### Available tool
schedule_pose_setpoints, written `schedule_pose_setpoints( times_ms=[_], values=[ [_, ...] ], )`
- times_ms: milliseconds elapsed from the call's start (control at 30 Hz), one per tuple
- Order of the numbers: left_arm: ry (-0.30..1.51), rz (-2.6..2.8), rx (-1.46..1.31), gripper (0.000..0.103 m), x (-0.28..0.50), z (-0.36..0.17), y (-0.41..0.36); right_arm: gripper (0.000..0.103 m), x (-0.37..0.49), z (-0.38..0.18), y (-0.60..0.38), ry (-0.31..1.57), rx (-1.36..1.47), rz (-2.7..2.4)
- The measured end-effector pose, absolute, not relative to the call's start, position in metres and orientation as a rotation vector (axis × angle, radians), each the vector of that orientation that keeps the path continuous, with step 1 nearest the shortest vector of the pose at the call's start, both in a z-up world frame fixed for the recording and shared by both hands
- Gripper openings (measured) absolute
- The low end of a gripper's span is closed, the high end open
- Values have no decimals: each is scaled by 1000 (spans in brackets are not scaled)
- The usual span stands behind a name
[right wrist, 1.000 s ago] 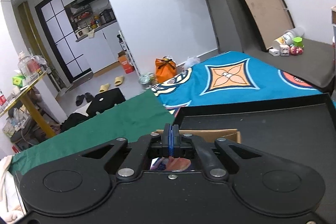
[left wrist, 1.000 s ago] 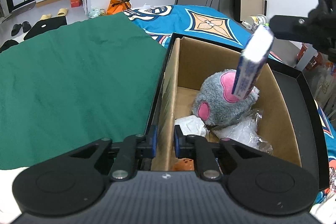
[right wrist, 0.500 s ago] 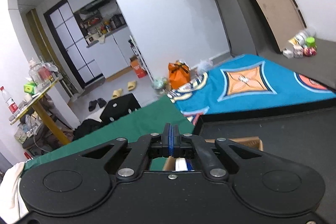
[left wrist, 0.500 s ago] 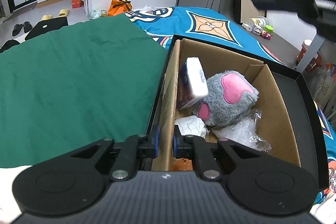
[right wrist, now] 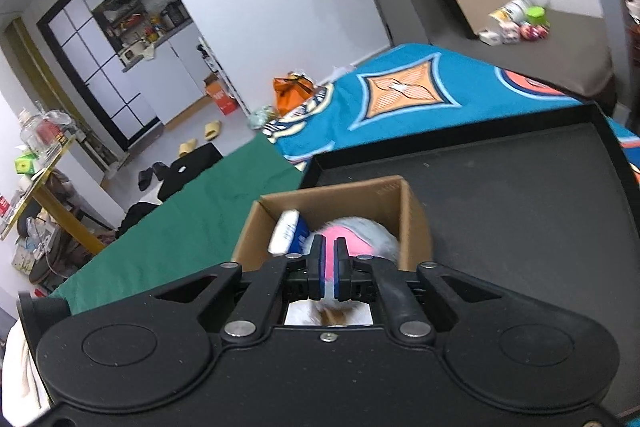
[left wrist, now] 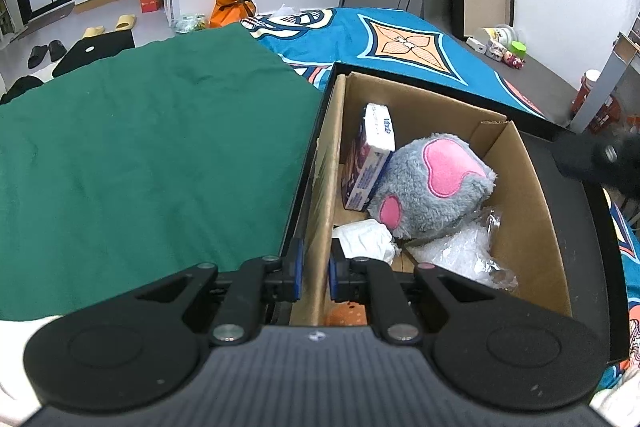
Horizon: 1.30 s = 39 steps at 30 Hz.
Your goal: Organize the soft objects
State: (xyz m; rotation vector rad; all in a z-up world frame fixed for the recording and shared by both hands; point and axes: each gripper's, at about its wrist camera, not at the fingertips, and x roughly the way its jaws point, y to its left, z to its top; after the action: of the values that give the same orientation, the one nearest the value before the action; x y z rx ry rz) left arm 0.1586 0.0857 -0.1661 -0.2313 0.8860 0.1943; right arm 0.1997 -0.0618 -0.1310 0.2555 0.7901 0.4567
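- The left gripper (left wrist: 314,269) has its jaws clamped on the near left wall of the box (left wrist: 324,167).
- The box sits in a black tray (left wrist: 576,227) on the bed.
- Inside, a tissue pack (left wrist: 370,163) leans against the left wall, touching the grey plush (left wrist: 432,187).
- Clear plastic (left wrist: 460,255) lies at the box's near end.
- The right gripper (right wrist: 328,269) hangs above the box, jaws narrowly parted and holding nothing.
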Motion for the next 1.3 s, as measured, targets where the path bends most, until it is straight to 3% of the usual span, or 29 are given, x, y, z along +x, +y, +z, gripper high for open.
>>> schedule_pose_setpoints(
  times_ms=[67, 200, 300, 367, 467, 533, 667, 800, 1100, 1300],
  values=[
    [886, 198, -223, 12, 159, -161, 84, 8, 198, -129, -71, 797, 260, 448],
    [900, 187, -192, 15, 156, -151, 81, 23, 192, -122, -86, 801, 270, 439],
    [920, 192, -177, 18, 153, -143, 78, 26, 190, -120, -96, 807, 274, 438],
    [913, 198, -137, 26, 149, -136, 73, 31, 187, -116, -101, 807, 275, 443],
    [898, 192, -104, 36, 142, -123, 68, 50, 183, -110, -110, 798, 270, 438],
    [892, 187, -100, 40, 140, -114, 66, 53, 180, -105, -117, 796, 278, 437],
    [872, 158, -98, 59, 133, -95, 60, 68, 172, -94, -129, 781, 268, 430],
    [850, 131, -93, 71, 127, -78, 52, 82, 165, -83, -143, 766, 274, 426],
    [835, 66, -44, 84, 107, -51, 31, 101, 144, -63, -167, 760, 266, 413],
    [803, 52, -5, 88, 92, -31, 23, 103, 130, -52, -179, 736, 250, 402]
  ],
)
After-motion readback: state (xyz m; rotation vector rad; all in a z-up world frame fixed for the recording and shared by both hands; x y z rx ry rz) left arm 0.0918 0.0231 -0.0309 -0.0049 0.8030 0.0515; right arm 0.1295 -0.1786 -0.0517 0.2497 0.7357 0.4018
